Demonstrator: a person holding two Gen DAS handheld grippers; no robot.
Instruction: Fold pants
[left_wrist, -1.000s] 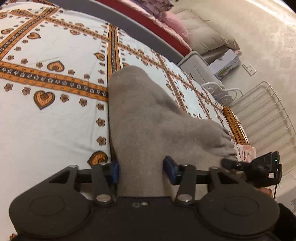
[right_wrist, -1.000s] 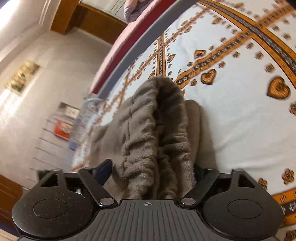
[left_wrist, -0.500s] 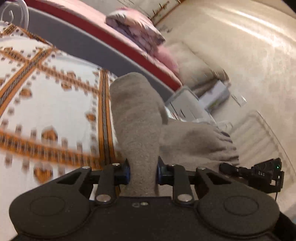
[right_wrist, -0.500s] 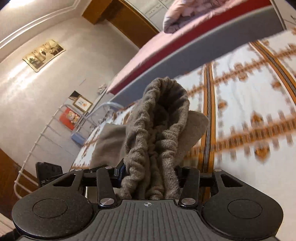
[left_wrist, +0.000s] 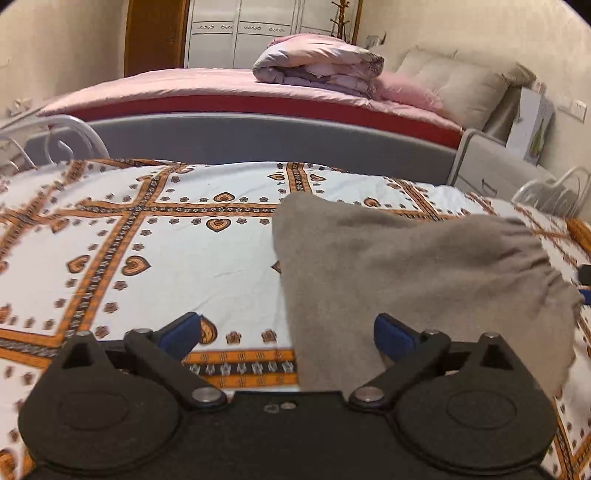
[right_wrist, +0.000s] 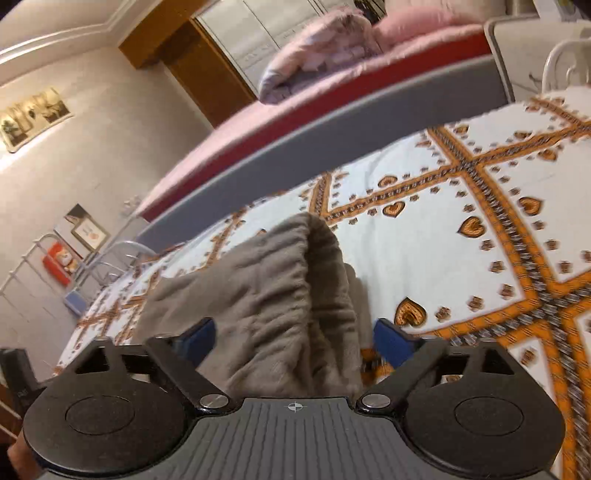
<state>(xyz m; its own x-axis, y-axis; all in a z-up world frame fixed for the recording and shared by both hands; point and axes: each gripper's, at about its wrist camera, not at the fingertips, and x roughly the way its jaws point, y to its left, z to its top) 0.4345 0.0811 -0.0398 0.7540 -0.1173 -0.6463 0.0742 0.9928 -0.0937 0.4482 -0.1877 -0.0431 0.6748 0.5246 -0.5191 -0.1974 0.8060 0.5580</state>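
- Two grippers are hovering over a bed covered with a white sheet (left_wrist: 207, 266) that is carrying an orange pattern of hearts and bands.
- The left gripper (left_wrist: 288, 332) is standing wide apart; its jaws have just been opening, and its blue pads (left_wrist: 181, 330) are pressing on nothing. The grey pants (left_wrist: 406, 273) are reaching in between the jaws on the right side only, and the right pad is lying against or just over the cloth; I cannot tell which.
- The right gripper (right_wrist: 291, 338) is also released; its jaws have just been opening. The gathered waistband of the pants (right_wrist: 280, 295) is sitting between its pads (right_wrist: 391, 343), but they are not squeezing it.
- The pants are lying as a folded grey heap on the sheet, near the bed's right edge in the left wrist view, with the elastic waistband turned toward the right gripper.
- Behind the sheet's far edge a grey bed rail (left_wrist: 258, 136) is running across, and beyond it a second bed with a pink cover (left_wrist: 184, 86) is carrying a folded quilt (left_wrist: 317, 61).
- A white metal frame (right_wrist: 33, 266) is standing by the wall in the right wrist view.
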